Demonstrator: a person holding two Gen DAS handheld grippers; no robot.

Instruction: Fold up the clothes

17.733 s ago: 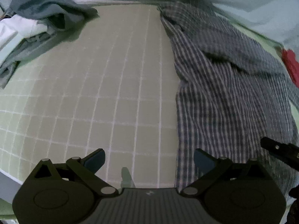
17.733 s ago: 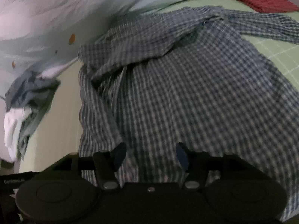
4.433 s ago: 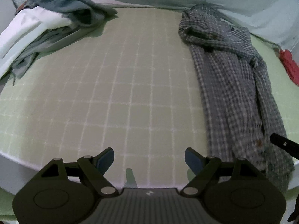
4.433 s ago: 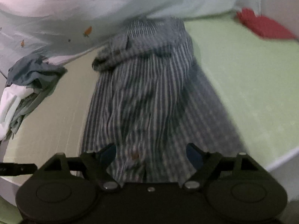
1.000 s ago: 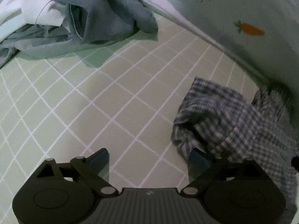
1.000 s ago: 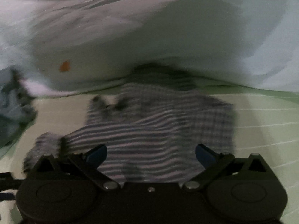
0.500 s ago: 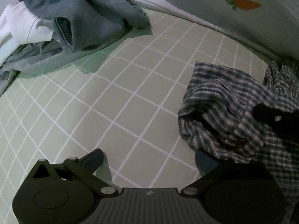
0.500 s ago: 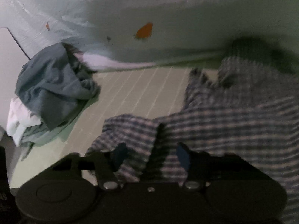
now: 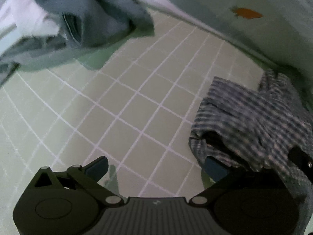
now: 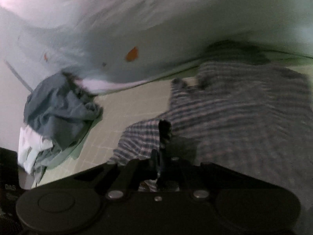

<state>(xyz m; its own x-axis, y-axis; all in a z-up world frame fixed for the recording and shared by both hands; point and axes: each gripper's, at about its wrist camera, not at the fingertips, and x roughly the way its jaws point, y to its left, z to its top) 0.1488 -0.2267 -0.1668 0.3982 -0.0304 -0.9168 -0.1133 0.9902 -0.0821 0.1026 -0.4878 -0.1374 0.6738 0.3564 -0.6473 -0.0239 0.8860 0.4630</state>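
A blue and white checked shirt (image 9: 252, 117) lies bunched on the pale green gridded bed sheet (image 9: 125, 105), at the right of the left wrist view. My left gripper (image 9: 156, 166) is open and empty, its right finger against the shirt's near edge. In the right wrist view my right gripper (image 10: 159, 162) is shut on a fold of the checked shirt (image 10: 244, 117), with cloth pinched up between the jaws. Part of the right gripper (image 9: 301, 162) shows at the right edge of the left wrist view, over the shirt.
A heap of grey-blue and white clothes (image 9: 78, 17) lies at the far left of the bed, also seen in the right wrist view (image 10: 56, 113). A pale blue blanket with an orange carrot print (image 9: 246, 13) runs along the far side.
My right gripper has closed on a fold of the checked shirt; half a second ago its fingers were still apart. The left gripper stays open and has shifted slightly toward the shirt.
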